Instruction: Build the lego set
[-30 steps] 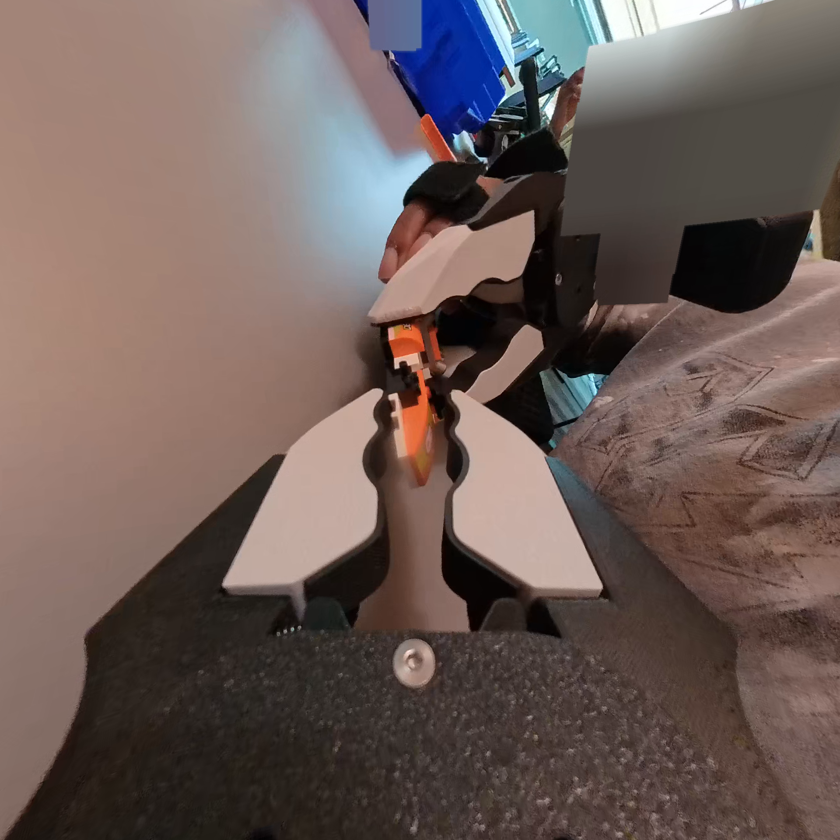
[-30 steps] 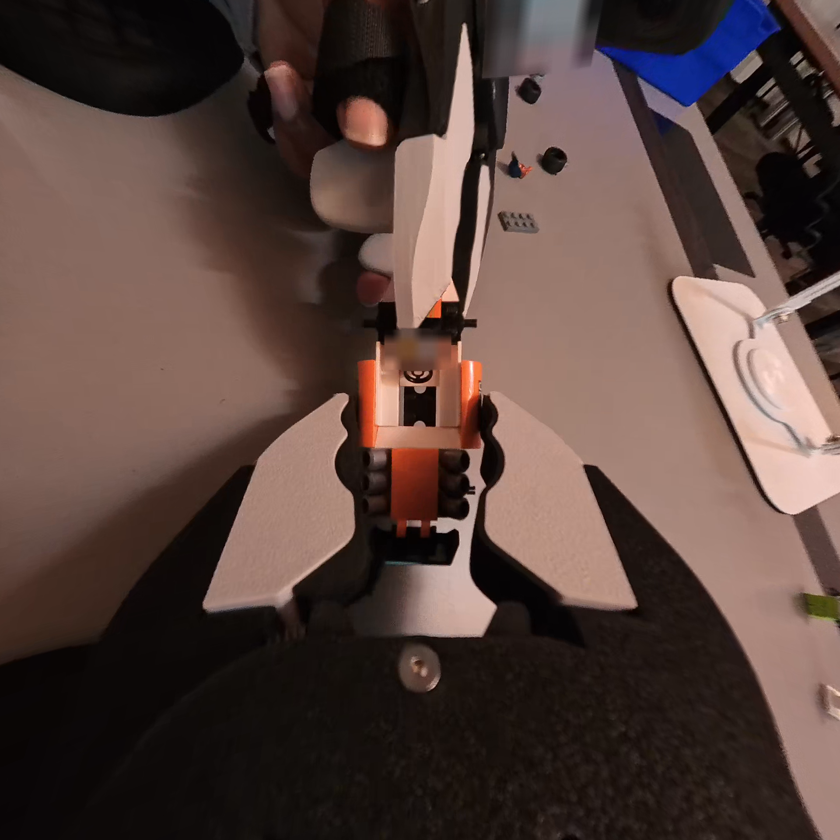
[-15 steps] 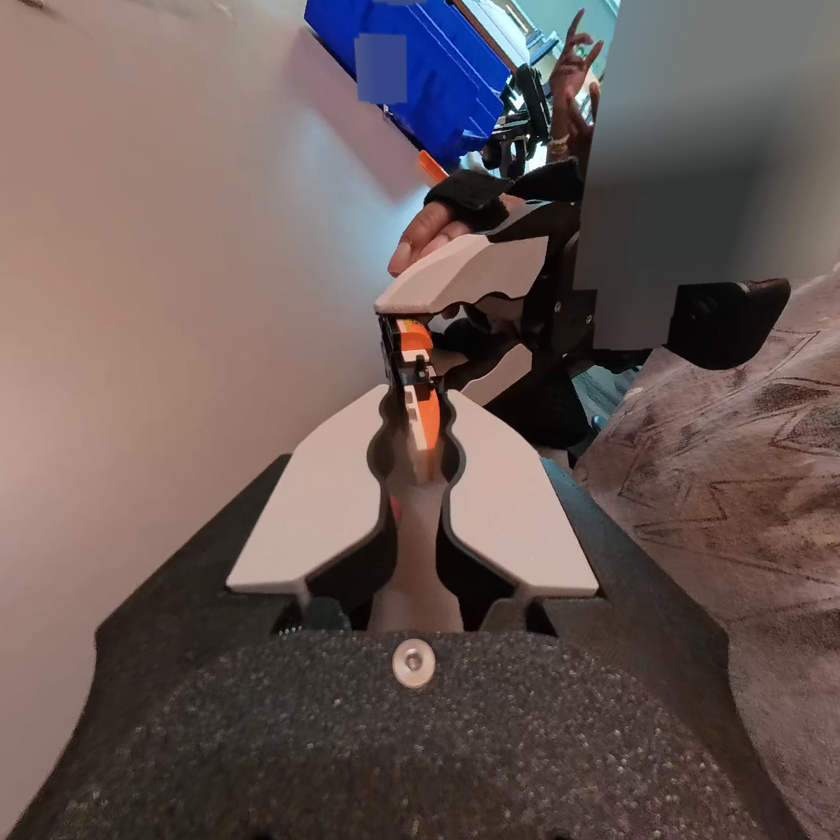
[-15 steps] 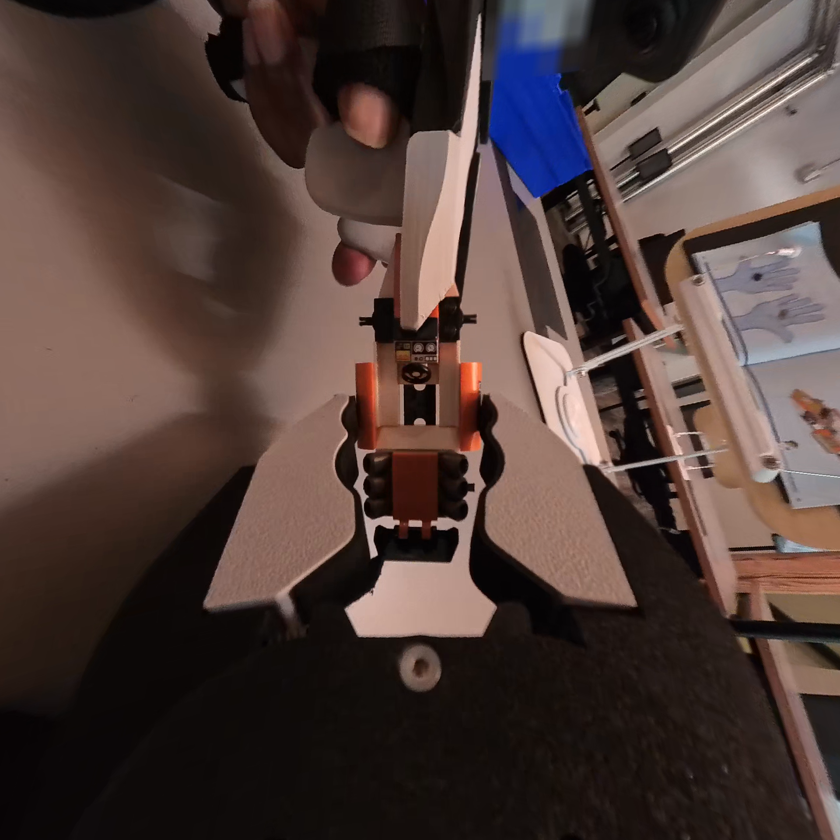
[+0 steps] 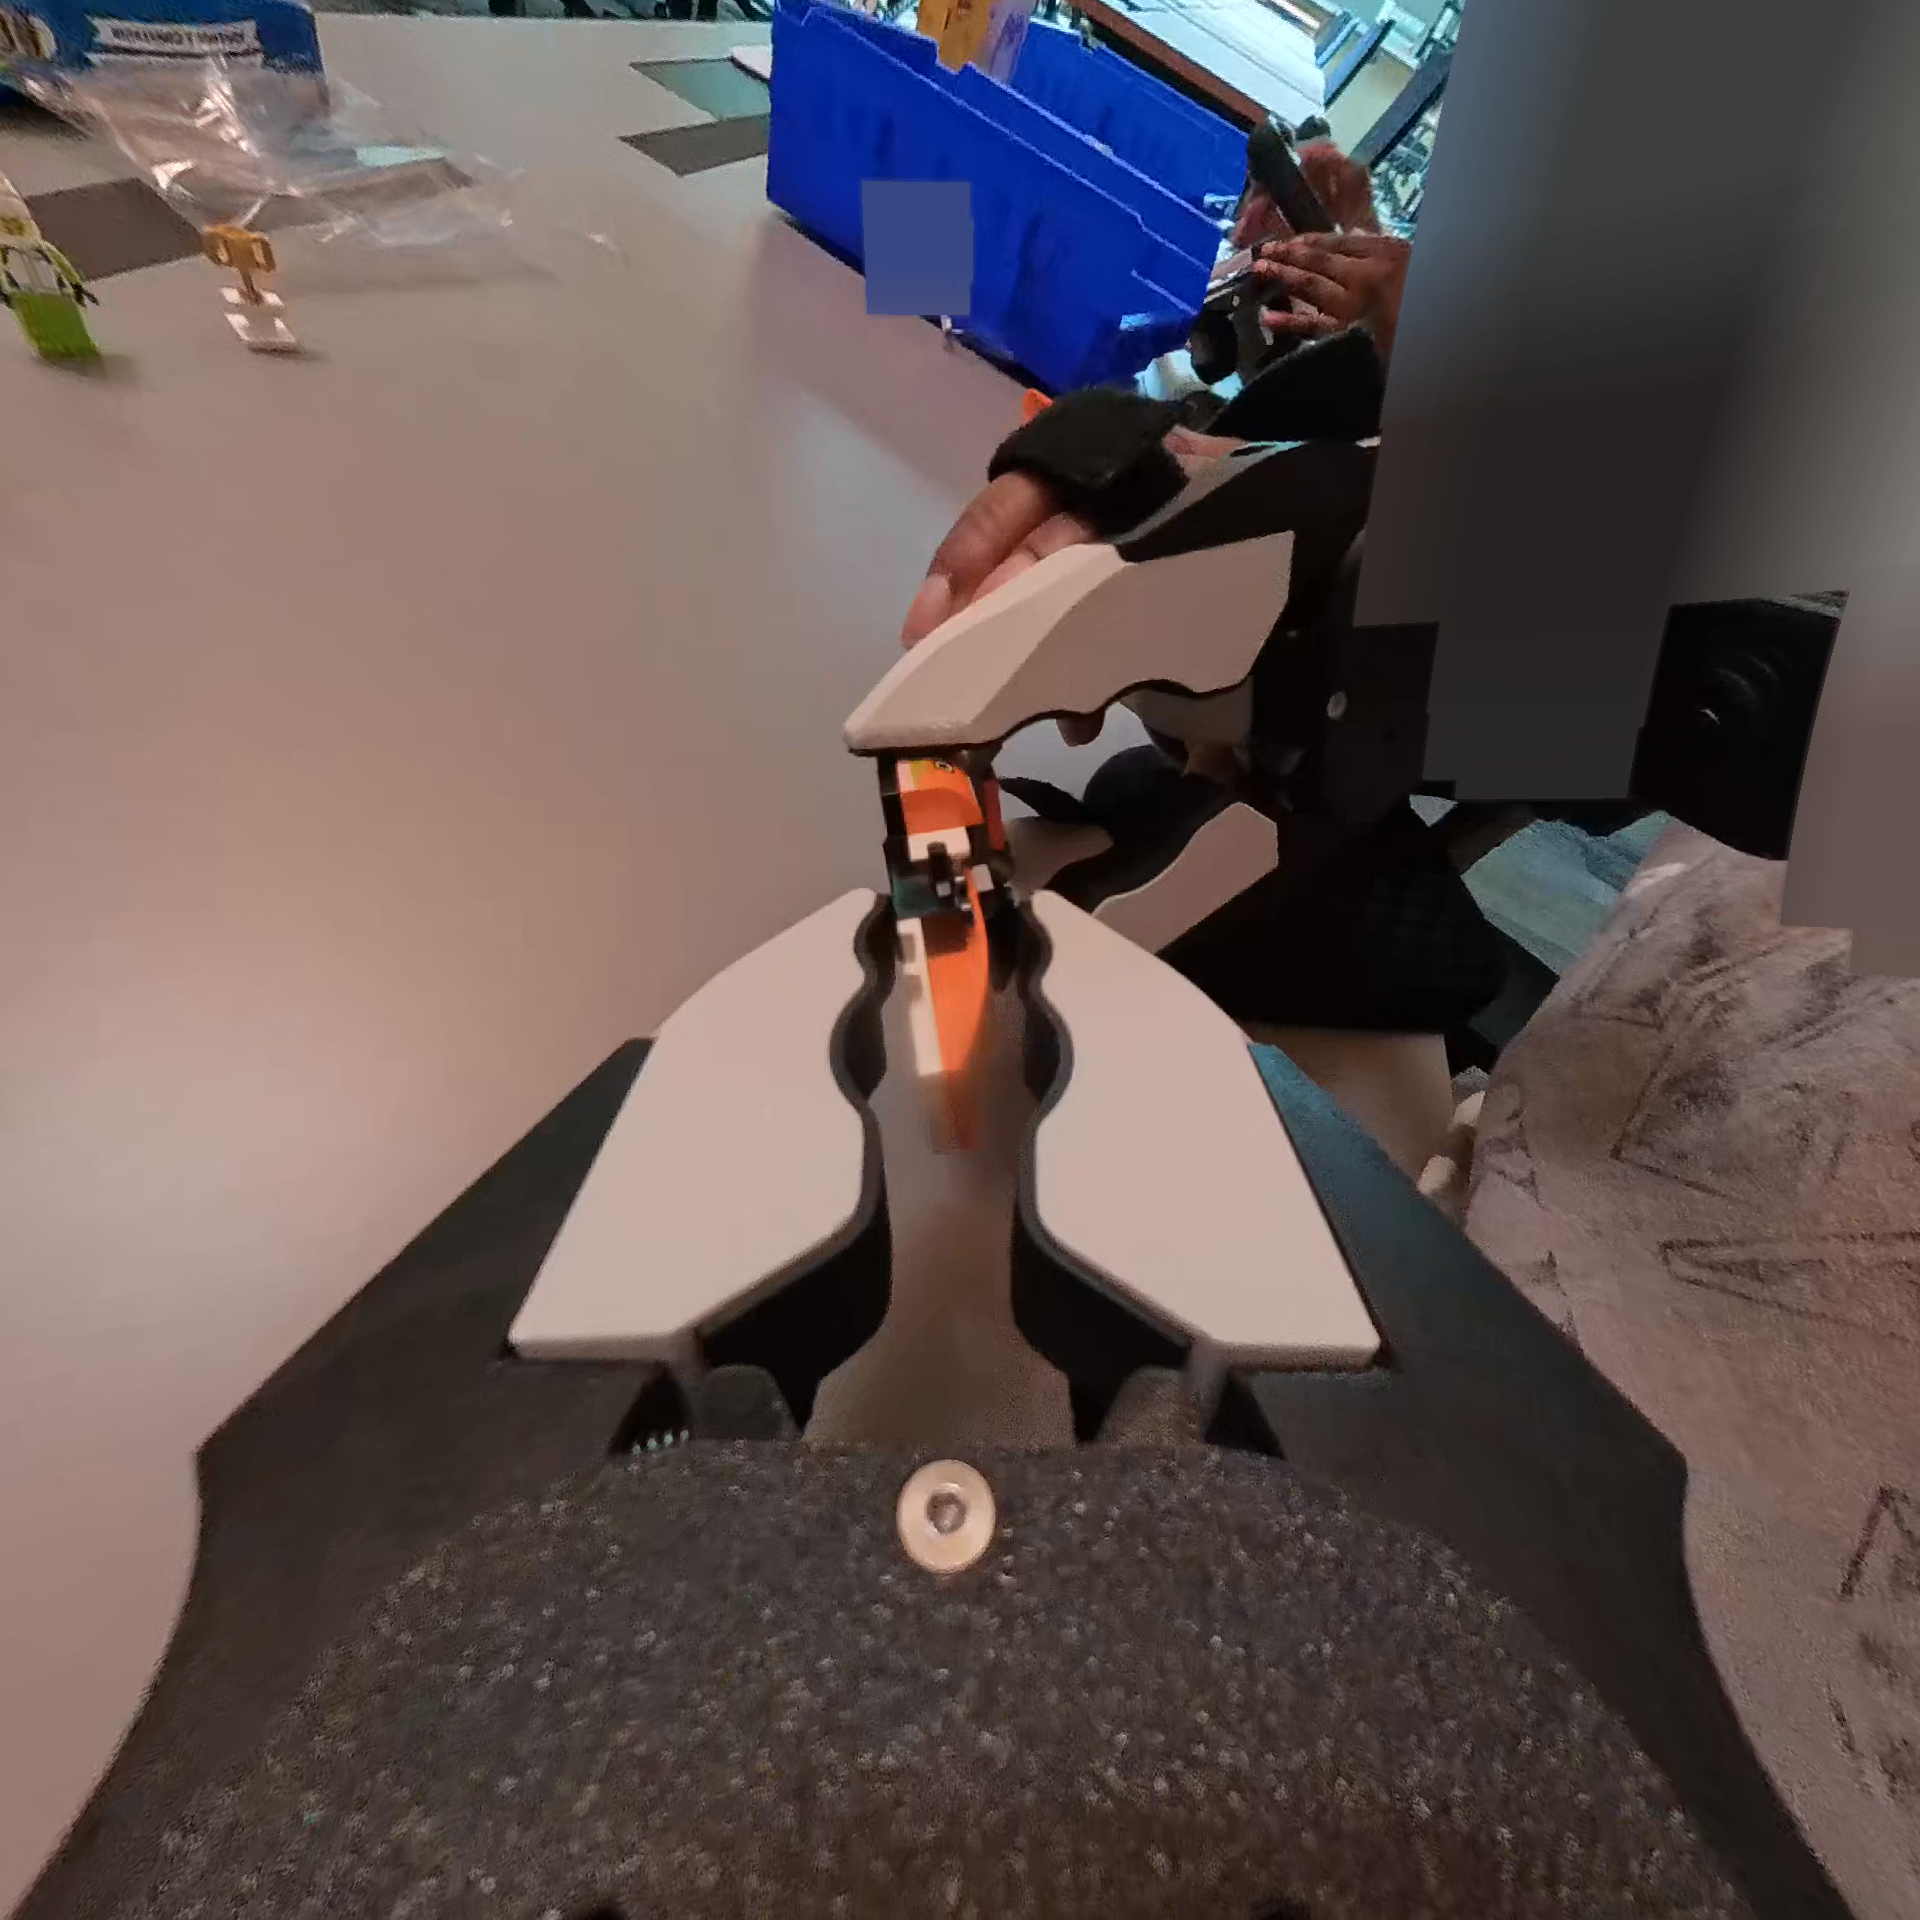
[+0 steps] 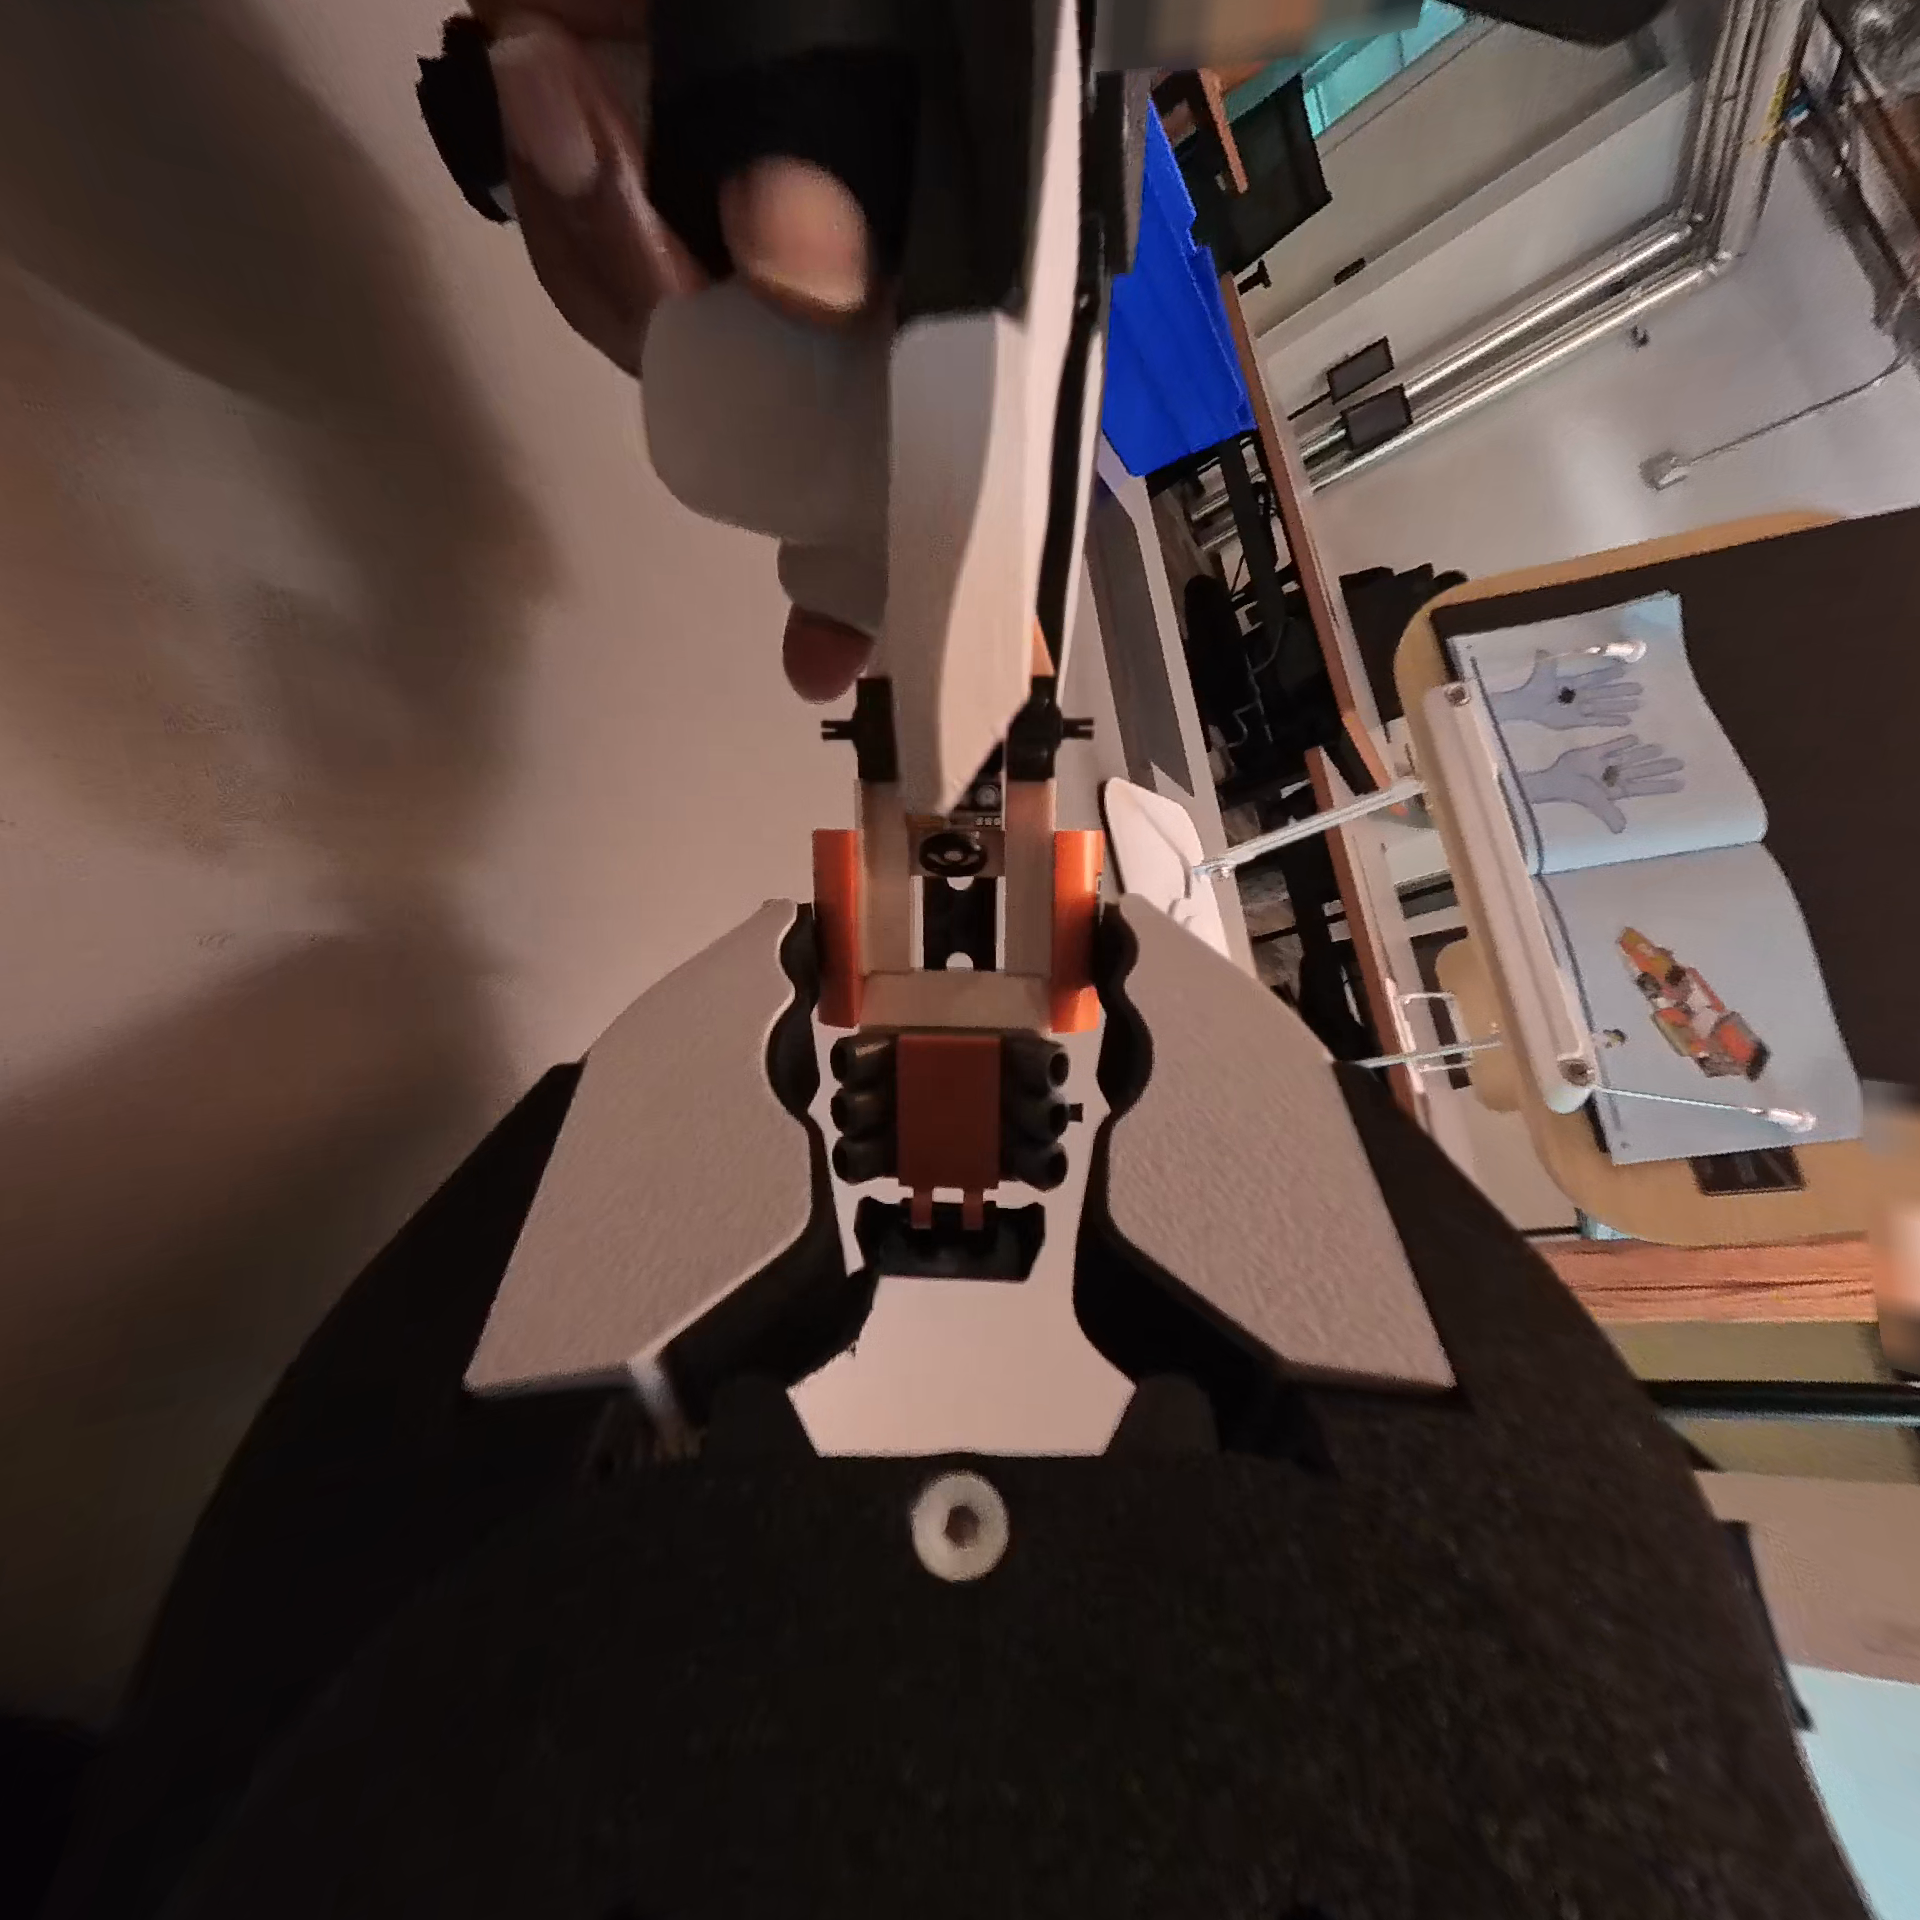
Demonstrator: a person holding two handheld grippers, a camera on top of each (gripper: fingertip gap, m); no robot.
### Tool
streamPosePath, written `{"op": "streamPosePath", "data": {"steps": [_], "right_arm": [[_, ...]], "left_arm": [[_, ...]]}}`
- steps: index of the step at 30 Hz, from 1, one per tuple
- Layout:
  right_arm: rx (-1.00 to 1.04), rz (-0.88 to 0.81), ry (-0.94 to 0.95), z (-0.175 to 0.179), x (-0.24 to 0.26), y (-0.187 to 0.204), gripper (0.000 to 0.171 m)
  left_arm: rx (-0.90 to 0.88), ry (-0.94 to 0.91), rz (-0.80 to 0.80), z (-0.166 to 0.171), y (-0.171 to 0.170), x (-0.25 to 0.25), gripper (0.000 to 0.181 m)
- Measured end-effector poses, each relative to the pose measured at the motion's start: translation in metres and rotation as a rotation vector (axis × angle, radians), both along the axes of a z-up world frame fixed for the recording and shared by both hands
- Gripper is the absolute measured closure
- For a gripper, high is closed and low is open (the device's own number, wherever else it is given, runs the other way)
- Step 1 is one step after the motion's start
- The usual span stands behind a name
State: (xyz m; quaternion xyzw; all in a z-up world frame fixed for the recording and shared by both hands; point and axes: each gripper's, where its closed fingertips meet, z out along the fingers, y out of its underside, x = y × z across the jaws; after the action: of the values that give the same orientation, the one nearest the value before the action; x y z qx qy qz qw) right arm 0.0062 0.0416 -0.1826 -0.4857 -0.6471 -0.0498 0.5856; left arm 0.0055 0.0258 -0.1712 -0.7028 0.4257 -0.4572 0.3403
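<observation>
Through my left wrist view, my left gripper [image 5: 951, 920] is clamping its jaws on the thin orange-and-white end of the model [image 5: 948, 935], held up off the table [image 5: 416, 675], while my right gripper [image 5: 997, 810] is meeting it from ahead; a green figure [image 5: 47, 296], a tan piece [image 5: 249, 281] and a clear bag [image 5: 270, 156] are lying well apart behind. Through my right wrist view, my right gripper [image 6: 956, 935] is squeezing the model [image 6: 951, 997] by its orange sides, and the booklet [image 6: 1673, 904] is showing a fuller vehicle, so I am judging the body mostly built, with wheels and loose pieces left
</observation>
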Motion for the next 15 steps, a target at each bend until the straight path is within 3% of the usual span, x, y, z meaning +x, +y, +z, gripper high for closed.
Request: {"op": "streamPosePath", "data": {"steps": [10, 15], "right_arm": [[0.049, -0.021, -0.008, 0.012, 0.006, -0.015, 0.119], [-0.064, -0.030, -0.001, 0.008, 0.014, -0.024, 0.119]], "left_arm": [[-0.055, -0.023, -0.036, 0.009, -0.014, 0.005, 0.160], [-0.160, -0.085, -0.097, 0.007, -0.020, 0.013, 0.160]]}}
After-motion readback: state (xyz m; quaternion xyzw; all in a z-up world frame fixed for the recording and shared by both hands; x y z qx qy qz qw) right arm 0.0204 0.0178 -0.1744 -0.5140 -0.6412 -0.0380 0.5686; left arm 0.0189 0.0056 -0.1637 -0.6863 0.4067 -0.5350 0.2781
